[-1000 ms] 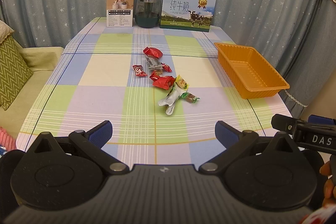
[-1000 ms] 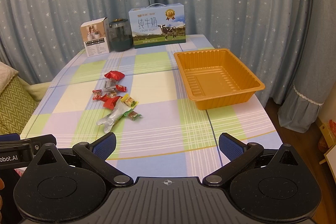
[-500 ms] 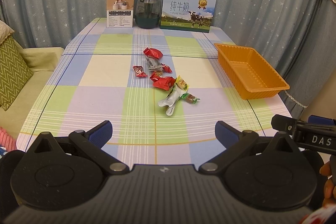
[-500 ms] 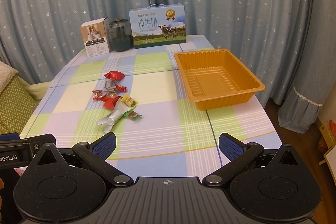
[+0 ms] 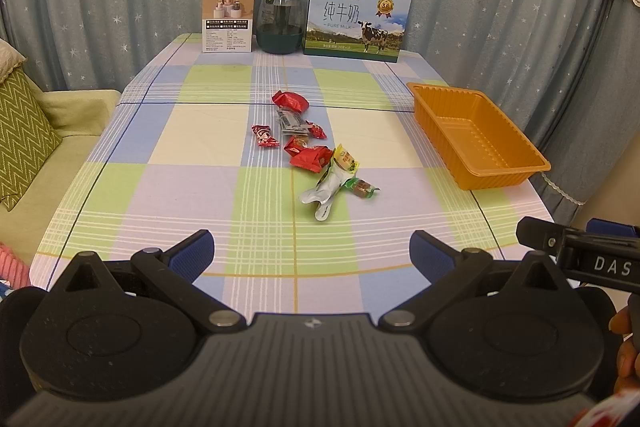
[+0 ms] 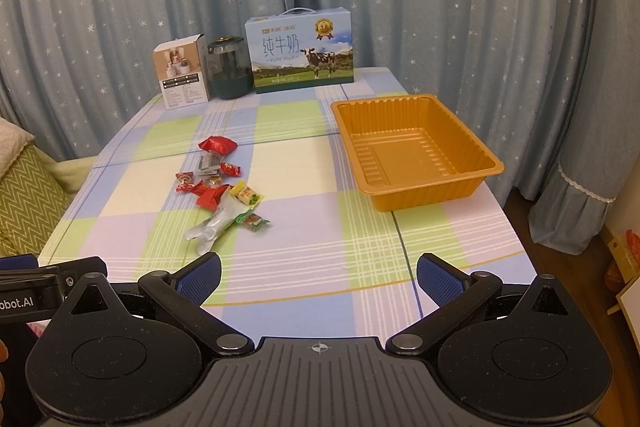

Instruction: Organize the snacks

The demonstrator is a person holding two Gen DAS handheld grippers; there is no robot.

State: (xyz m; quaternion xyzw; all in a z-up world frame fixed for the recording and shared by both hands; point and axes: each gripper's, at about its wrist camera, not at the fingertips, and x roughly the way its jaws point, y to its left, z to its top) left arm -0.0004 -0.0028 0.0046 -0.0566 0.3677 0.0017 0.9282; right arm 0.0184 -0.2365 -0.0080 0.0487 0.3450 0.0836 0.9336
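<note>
Several wrapped snacks (image 5: 316, 147) lie in a loose pile in the middle of the checked tablecloth; they also show in the right wrist view (image 6: 222, 187). Among them are red packets, a silver wrapper (image 5: 326, 191) and a green candy (image 5: 362, 187). An empty orange tray (image 5: 500, 171) stands at the table's right edge, also in the right wrist view (image 6: 420, 195). My left gripper (image 5: 312, 255) is open and empty above the table's near edge. My right gripper (image 6: 318, 277) is open and empty, also at the near edge.
At the table's far end stand a small white box (image 5: 228, 17), a dark glass jar (image 5: 280, 23) and a blue milk carton box (image 5: 356, 21). A sofa with a green zigzag cushion (image 5: 20, 135) is on the left. Curtains hang behind.
</note>
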